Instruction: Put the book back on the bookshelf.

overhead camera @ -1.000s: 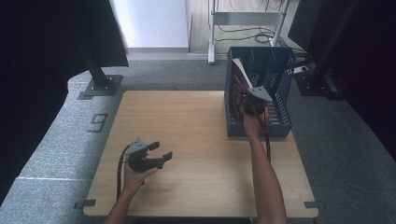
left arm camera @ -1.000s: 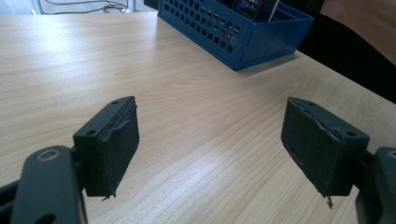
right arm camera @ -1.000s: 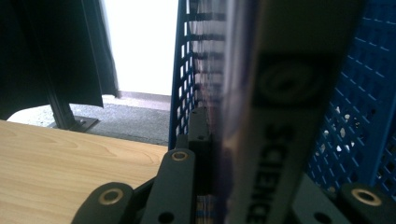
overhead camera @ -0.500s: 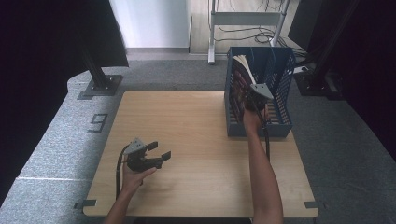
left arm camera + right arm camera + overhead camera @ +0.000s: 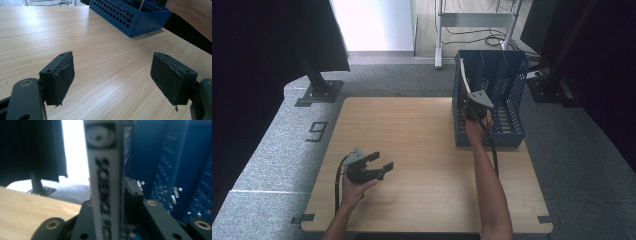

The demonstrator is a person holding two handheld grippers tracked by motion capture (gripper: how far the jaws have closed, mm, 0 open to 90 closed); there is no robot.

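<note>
At the blue rack (image 5: 507, 100), the right gripper (image 5: 473, 102) pinched a thin book (image 5: 105, 182); the left gripper (image 5: 379, 162) stood spread above the table (image 5: 422, 150).

My left gripper (image 5: 381, 161) hovers low near me, jaws spread wide and empty. My right arm (image 5: 484, 175) stretches far forward, its right gripper (image 5: 471, 100) clamped tight, jaws pointing up.

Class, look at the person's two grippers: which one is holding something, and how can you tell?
The right gripper, up at the blue rack, is shut on a thin white book. The left gripper hangs open over bare table, jaws wide apart.
</note>
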